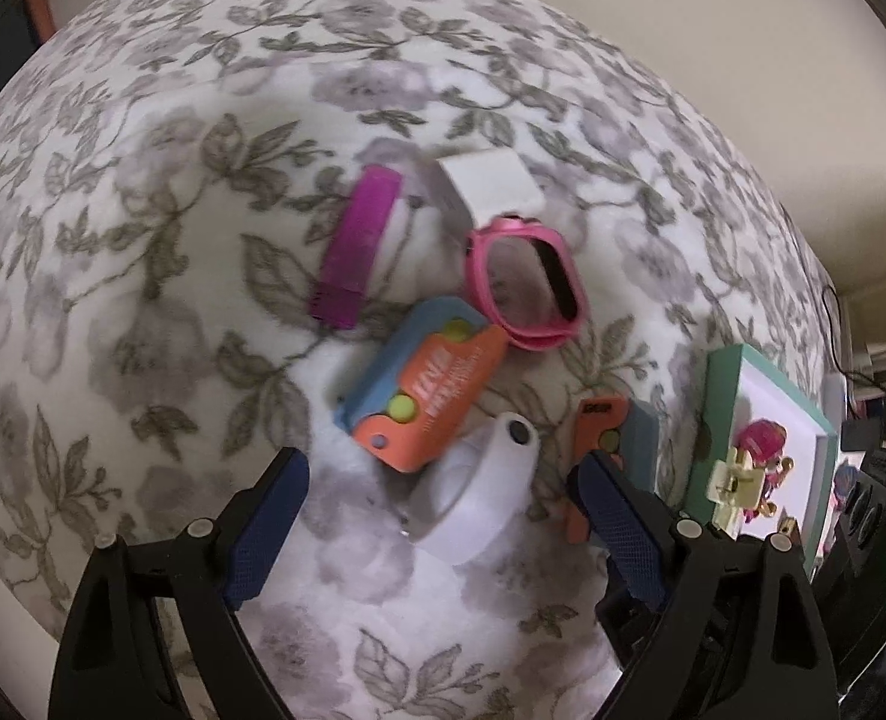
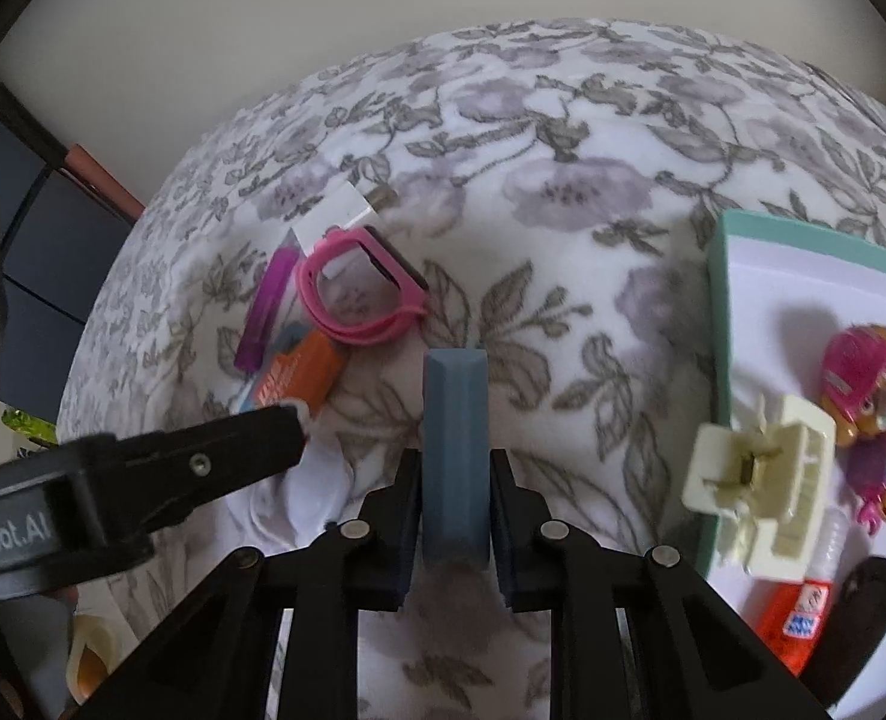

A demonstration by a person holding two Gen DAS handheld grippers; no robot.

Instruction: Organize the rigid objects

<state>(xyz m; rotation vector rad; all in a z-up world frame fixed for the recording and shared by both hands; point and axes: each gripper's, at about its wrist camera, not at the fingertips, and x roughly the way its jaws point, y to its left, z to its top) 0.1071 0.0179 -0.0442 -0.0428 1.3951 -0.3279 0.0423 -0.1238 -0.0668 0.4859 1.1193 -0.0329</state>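
My right gripper (image 2: 456,459) is shut on a blue slab-shaped toy (image 2: 456,420), which stands on edge between its pads. In the left wrist view an orange-and-blue piece (image 1: 607,423) stands by my right finger and looks like the same toy. My left gripper (image 1: 443,468) is open, pointing down over a white plastic object (image 1: 484,498) that lies between its fingers, untouched. Beyond it lie a flat orange-and-blue toy (image 1: 425,384), a pink watch (image 1: 526,282), a purple bar (image 1: 356,240) and a white card (image 1: 490,180). One left finger (image 2: 251,450) shows in the right wrist view.
Everything rests on a floral bedspread (image 1: 143,300). A teal-rimmed white tray (image 2: 720,324) at the right holds a pink pup figure (image 2: 862,384), a cream hair claw (image 2: 760,480), a red-and-white tube (image 2: 796,606) and a black item (image 2: 862,612). A cable and dark furniture lie past the bed's right edge.
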